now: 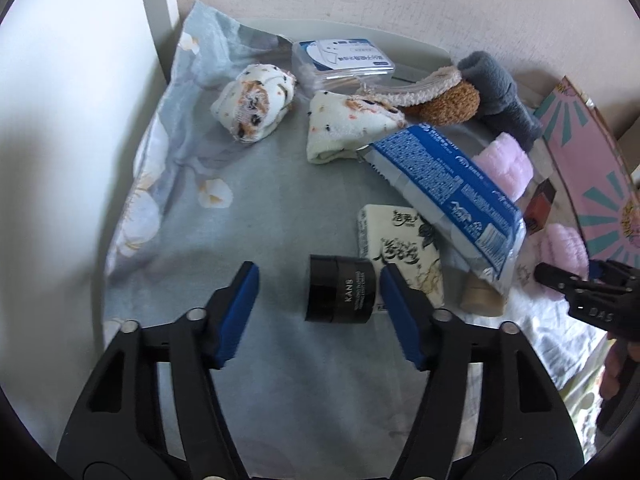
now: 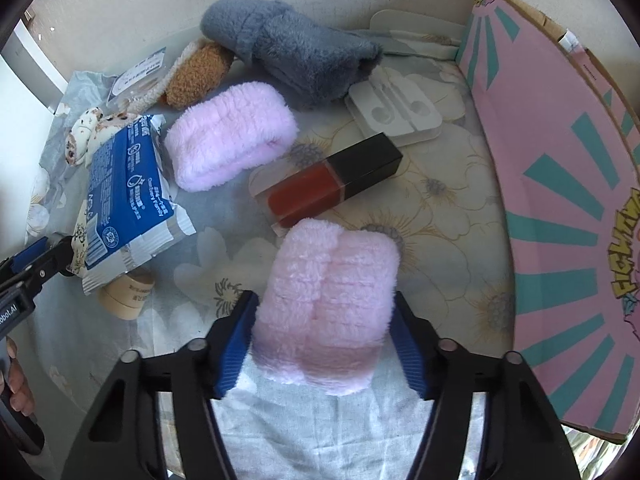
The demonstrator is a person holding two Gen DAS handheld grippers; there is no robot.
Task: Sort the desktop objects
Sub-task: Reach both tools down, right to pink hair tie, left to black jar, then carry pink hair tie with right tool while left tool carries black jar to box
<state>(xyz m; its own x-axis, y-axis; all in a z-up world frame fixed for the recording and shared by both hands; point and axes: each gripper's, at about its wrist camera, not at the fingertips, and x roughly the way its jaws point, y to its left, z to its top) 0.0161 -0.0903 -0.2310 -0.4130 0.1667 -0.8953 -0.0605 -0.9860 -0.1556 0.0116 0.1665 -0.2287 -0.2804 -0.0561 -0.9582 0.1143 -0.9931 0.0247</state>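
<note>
My left gripper [image 1: 318, 280] is open, its blue pads on either side of a black KANS jar [image 1: 340, 295] lying on its side; the right pad is close to the jar, the left pad apart. My right gripper [image 2: 326, 308] has its jaws wide, around a pink fluffy roll [image 2: 328, 300] on the cloth; the pads sit at its sides, and I cannot tell whether they press it. A second pink roll [image 2: 230, 134], a red lip gloss [image 2: 328, 180], a grey fluffy roll [image 2: 296, 56] and a blue packet [image 2: 124, 188] lie beyond.
A tissue pack [image 1: 400, 252], speckled socks [image 1: 256, 102], a clear swab box [image 1: 344, 58] and a brown sock [image 1: 452, 102] lie on the floral cloth. A beige jar [image 2: 128, 294] sits under the blue packet. A pink carton wall [image 2: 560, 200] stands at the right. A white earphone tray [image 2: 396, 110] lies behind.
</note>
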